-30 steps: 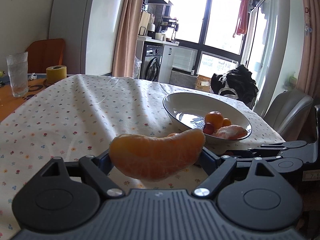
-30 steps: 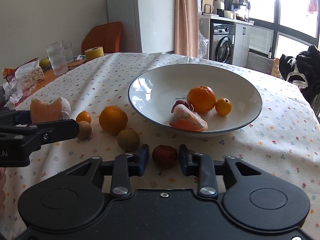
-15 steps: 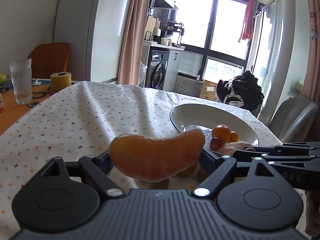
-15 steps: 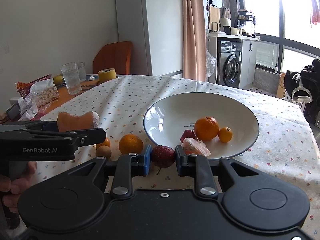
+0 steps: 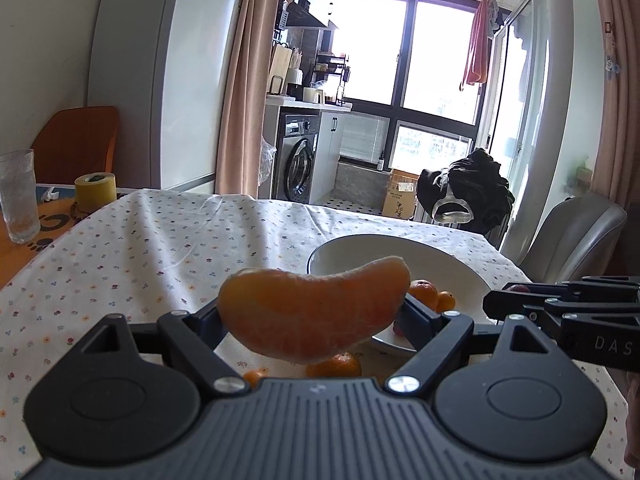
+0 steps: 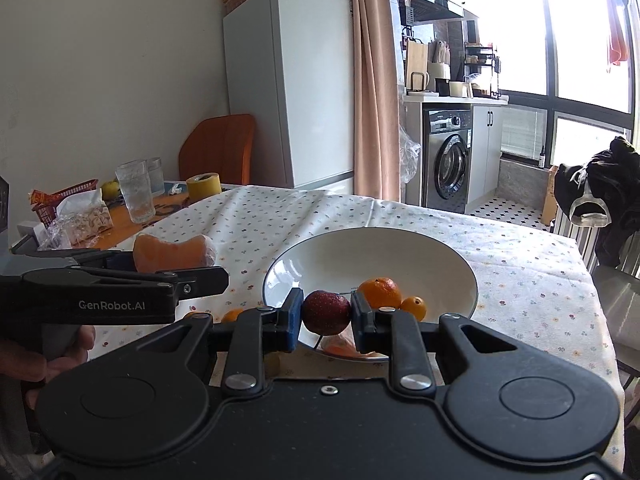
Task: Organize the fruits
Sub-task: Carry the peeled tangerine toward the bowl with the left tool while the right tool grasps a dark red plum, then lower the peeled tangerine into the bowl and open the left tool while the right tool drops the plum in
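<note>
Holding both loads above the table, I see my left gripper [image 5: 316, 316] pinching the orange segment [image 5: 314, 314] crosswise between its jaws, while my right gripper [image 6: 325, 314] clamps the red fruit [image 6: 326, 312] dead centre, the white bowl [image 6: 400, 248] at 12 o'clock beyond it.

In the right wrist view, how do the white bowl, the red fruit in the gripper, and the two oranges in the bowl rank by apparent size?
1. White bowl
2. Red fruit and bigger orange: alike, and the fruit is nearer, so unranked
3. Small orange
</note>
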Action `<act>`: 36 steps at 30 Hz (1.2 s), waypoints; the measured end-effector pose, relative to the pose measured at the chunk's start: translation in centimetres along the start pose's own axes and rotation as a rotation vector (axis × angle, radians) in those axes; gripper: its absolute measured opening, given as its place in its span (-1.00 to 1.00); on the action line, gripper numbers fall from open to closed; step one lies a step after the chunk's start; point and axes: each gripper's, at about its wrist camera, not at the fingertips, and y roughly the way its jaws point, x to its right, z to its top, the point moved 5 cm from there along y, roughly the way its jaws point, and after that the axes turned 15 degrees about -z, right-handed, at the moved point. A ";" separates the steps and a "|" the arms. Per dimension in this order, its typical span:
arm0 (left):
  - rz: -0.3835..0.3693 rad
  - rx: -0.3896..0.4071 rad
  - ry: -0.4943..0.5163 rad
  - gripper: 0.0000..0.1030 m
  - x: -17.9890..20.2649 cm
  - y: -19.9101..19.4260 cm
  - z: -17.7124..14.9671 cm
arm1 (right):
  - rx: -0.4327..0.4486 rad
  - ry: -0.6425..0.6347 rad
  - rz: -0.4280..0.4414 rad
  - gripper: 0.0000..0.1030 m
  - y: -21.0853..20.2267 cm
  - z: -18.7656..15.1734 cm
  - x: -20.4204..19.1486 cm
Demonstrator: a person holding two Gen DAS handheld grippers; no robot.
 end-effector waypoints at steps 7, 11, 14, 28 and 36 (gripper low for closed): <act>-0.001 -0.016 0.012 0.67 0.3 1.1 0.3 | 0.021 0.032 -0.033 -0.55 1.0 0.8 1.7; 0.003 -0.027 0.016 0.67 0.3 1.8 0.5 | 0.022 0.061 -0.046 -0.55 2.0 1.0 2.6; 0.008 -0.034 0.013 0.67 0.1 2.5 0.8 | 0.017 0.080 -0.057 -0.54 2.9 1.0 3.3; 0.000 -0.108 0.049 0.67 1.0 6.2 0.6 | -0.007 0.173 -0.055 -0.45 5.7 -0.7 5.6; -0.022 -0.135 0.083 0.67 2.5 8.1 0.4 | -0.009 0.221 -0.053 -0.37 5.6 -1.1 6.5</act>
